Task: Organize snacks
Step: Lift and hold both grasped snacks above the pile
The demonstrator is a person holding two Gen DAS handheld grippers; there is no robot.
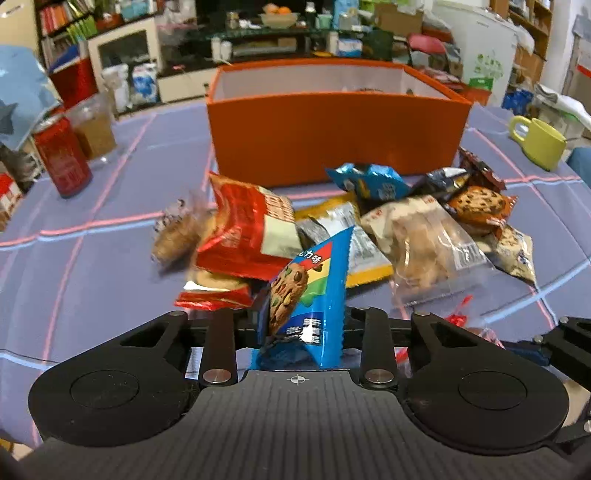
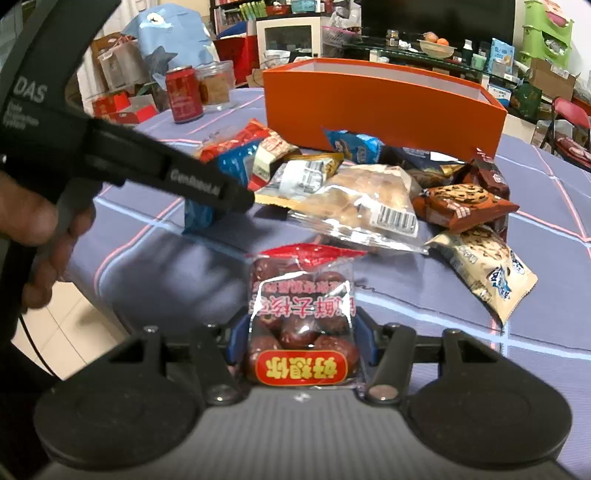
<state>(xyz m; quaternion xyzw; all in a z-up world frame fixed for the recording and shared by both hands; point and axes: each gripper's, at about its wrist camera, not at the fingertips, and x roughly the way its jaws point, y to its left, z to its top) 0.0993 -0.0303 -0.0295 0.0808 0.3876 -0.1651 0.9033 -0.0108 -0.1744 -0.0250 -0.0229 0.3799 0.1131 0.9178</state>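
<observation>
Your left claw [image 1: 301, 328] clamps one blue cookie packet [image 1: 310, 291]; your right claw [image 2: 299, 347] holds one bag of dates [image 2: 301, 317]. One orange box [image 1: 332, 133] stands behind the snack pile [image 1: 406, 229] mid-tabletop [image 1: 92, 258].

My table [image 1: 110, 236] wears a lilac cloth with pink and blue lines. Beyond its far edge stands a white cabinet [image 1: 123, 51], a bookshelf [image 1: 62, 18] to its left, a dark glass shelf [image 1: 258, 37] cluttered with bottles to its right. Pale floor tiles [image 2: 74, 332] show beside the table.

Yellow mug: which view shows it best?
Only the left wrist view shows the yellow mug, on the tablecloth right of the orange box. The right wrist view does not show it.
</observation>
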